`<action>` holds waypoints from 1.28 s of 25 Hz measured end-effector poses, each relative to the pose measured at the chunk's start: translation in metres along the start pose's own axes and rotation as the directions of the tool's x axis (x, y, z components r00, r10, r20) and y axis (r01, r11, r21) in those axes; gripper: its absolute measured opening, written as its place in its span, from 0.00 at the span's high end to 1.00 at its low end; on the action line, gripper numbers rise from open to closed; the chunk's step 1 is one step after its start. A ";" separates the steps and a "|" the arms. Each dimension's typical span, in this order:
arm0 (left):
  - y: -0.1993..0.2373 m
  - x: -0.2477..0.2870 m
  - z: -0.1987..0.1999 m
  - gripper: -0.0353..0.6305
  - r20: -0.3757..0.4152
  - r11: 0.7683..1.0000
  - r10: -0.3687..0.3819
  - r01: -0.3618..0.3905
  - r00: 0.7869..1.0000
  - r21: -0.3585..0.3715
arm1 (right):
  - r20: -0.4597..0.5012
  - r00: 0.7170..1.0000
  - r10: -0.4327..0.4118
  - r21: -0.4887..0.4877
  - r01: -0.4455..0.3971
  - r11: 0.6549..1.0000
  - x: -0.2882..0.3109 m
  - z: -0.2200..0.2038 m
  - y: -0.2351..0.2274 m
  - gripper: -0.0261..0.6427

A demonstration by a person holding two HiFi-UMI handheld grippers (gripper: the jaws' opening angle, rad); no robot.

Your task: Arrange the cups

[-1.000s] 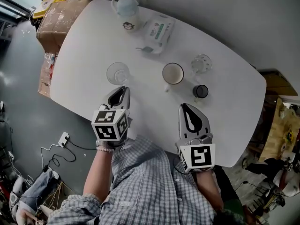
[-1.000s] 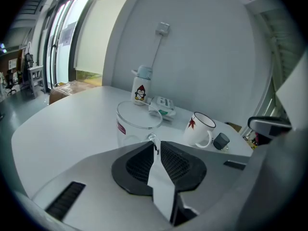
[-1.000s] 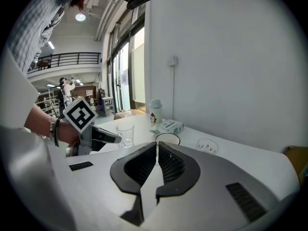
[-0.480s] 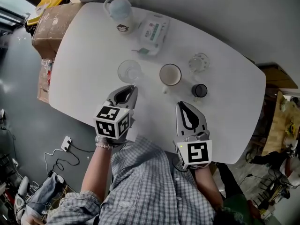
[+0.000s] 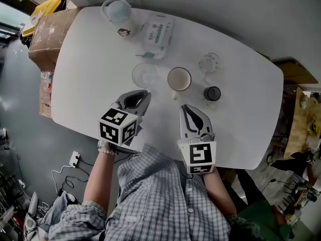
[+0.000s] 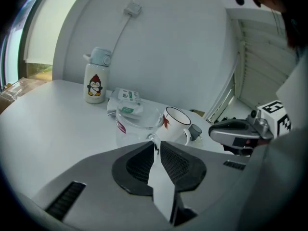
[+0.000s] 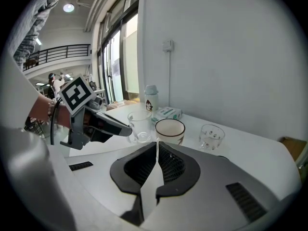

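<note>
Observed at the white table (image 5: pixel 85 74): a person in a checked shirt (image 5: pixel 160 195) stands at the near edge with a gripper in each hand, both pointing out over the tabletop.

Left gripper (image 5: pixel 146 92): jaws drawn together, with the tips closed on the handle of the clear glass mug (image 5: pixel 145 76). The mug stands upright on the table, handle turned toward the person, directly ahead of the tips.

Right gripper (image 5: pixel 186 107): jaws together, nothing between them. It sits over bare table, short of the cups and touching none.

Cups, left to right from the head view:
- The glass mug, in the left gripper's hold.
- A white ceramic mug (image 5: pixel 179 79) with a dark rim and a red leaf mark on its side, upright and just beside the glass mug.
- A small patterned glass tumbler (image 5: pixel 209 63), upright, to the right and slightly farther back.
- A small black cup (image 5: pixel 212 93), nearer the person than the tumbler and right of the white mug.

Other items: a pale bottle with a penguin print (image 5: pixel 117 13) stands at the far left of the table, and a pack of wet wipes (image 5: pixel 158 30) lies beside it. A cardboard box (image 5: pixel 42 31) sits on the floor past the table's left end.
</note>
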State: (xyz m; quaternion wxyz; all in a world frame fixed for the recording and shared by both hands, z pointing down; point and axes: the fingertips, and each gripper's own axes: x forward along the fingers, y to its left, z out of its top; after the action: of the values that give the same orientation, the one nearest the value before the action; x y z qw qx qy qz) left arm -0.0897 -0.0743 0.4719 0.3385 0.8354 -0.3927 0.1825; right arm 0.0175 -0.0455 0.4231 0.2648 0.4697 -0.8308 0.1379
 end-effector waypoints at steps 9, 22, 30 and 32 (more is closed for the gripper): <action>0.001 0.001 0.003 0.88 -0.078 0.984 -0.147 0.154 0.986 0.092 | -0.077 0.996 -0.050 0.006 0.051 0.999 0.025 -0.014 0.005 0.92; 0.004 -0.001 0.005 0.88 -0.138 0.939 -0.285 0.305 0.949 0.156 | -0.136 0.985 -0.107 0.094 0.120 0.988 0.052 -0.024 0.008 0.78; 0.005 -0.001 0.004 0.88 -0.141 0.944 -0.271 0.292 0.952 0.153 | -0.137 0.985 -0.102 0.097 0.116 0.989 0.057 -0.023 0.005 0.83; 0.005 -0.001 0.005 0.88 -0.139 0.945 -0.271 0.291 0.952 0.150 | -0.126 0.989 -0.082 0.129 0.098 0.987 0.057 -0.022 0.005 0.84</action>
State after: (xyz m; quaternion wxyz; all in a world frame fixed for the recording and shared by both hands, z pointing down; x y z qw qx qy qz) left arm -0.0938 -0.0794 0.4702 0.3113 0.8965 -0.2321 0.2133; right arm -0.0034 -0.0725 0.4738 0.2879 0.5145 -0.7800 0.2095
